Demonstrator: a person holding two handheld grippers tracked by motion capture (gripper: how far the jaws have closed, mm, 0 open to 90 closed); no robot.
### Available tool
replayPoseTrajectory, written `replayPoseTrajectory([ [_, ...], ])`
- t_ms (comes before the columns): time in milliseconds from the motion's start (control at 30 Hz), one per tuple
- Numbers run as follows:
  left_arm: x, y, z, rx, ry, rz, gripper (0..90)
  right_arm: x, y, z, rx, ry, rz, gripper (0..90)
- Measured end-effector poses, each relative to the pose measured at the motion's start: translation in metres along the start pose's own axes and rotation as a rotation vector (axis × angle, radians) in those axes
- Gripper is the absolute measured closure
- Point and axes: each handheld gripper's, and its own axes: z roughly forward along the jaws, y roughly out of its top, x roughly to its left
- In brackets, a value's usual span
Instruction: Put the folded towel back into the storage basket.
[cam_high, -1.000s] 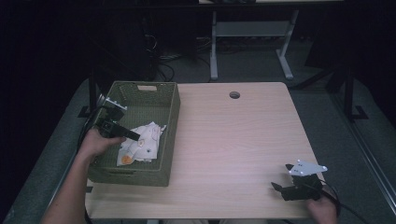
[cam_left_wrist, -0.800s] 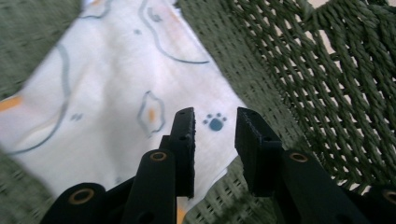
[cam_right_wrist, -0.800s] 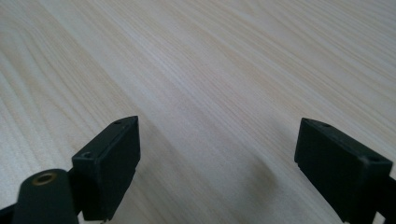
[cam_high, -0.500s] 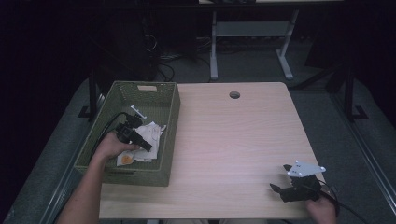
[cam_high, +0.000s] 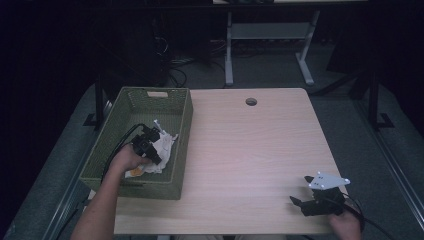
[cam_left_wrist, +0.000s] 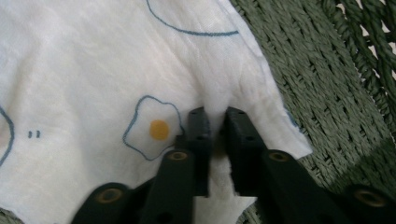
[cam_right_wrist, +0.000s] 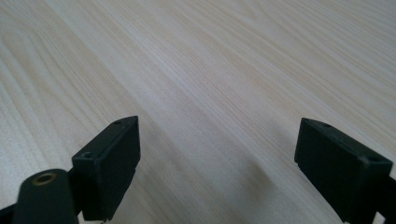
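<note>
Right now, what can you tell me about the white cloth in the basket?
The white cloth looks like thin, soft fabric, printed with blue outlines and a fried-egg drawing with an orange yolk. It lies crumpled on the floor of the green woven basket, at the table's left side. The left tool is shut on a raised fold near its edge.

Dim room, softly lit tabletop, pale glare mid-table; gripper views close and slightly blurred.
</note>
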Motion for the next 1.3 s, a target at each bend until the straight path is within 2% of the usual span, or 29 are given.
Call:
replayPoseTrajectory([
  [100,0.0,-0.001,-0.003,-0.001,-0.009,0.023,85.2,-0.001,0.0,-0.001,-0.002,-0.003,0.003,13.7],
  [200,0.001,-0.004,-0.013,-0.028,-0.058,0.029,85.4,-0.001,0.0,-0.001,-0.002,-0.001,0.006,13.7],
  [267,0.0,-0.007,-0.017,-0.017,-0.077,0.048,85.4,-0.001,-0.001,-0.001,-0.003,-0.001,0.006,13.7],
  [333,-0.001,-0.009,-0.016,0.016,-0.117,0.063,84.3,-0.001,-0.001,0.0,0.0,0.0,0.003,13.7],
  [367,-0.001,-0.01,-0.016,0.018,-0.112,0.06,81.8,-0.001,-0.001,0.0,0.0,0.002,0.006,13.7],
  [433,0.002,-0.012,-0.019,-0.016,-0.112,0.023,73.1,-0.001,-0.001,0.0,-0.001,0.001,0.006,13.7],
  [500,0.006,-0.016,-0.024,-0.059,-0.124,-0.01,69.9,-0.001,-0.001,-0.001,-0.003,0.002,0.009,13.7],
  [567,0.007,-0.018,-0.028,-0.072,-0.118,-0.018,70.0,-0.001,-0.001,0.0,-0.005,0.002,0.01,13.7],
  [600,0.007,-0.02,-0.031,-0.094,-0.108,-0.025,70.0,-0.002,-0.001,0.0,-0.005,0.003,0.011,13.7],
  [767,0.005,-0.026,-0.041,-0.147,-0.114,-0.031,69.2,-0.002,0.0,0.0,-0.007,0.009,0.015,13.7],
  [833,0.006,-0.029,-0.046,-0.173,-0.1,-0.04,68.2,-0.001,0.0,0.0,-0.013,0.009,0.017,13.7],
  [900,0.005,-0.032,-0.051,-0.212,-0.104,-0.054,66.8,-0.001,0.0,0.0,-0.013,0.006,0.013,13.7],
  [1000,0.005,-0.039,-0.059,-0.29,-0.139,-0.083,65.1,0.0,0.0,0.0,-0.016,0.009,0.016,13.7],
  [1067,0.006,-0.043,-0.064,-0.333,-0.149,-0.102,62.1,0.001,0.0,0.001,-0.012,0.012,0.014,13.7],
  [1133,0.006,-0.047,-0.068,-0.364,-0.144,-0.124,57.4,0.001,0.001,0.002,-0.01,0.01,0.006,13.7],
  [1300,0.007,-0.055,-0.074,-0.442,-0.162,-0.169,49.3,0.0,0.001,0.003,-0.011,0.011,0.017,13.7],
])
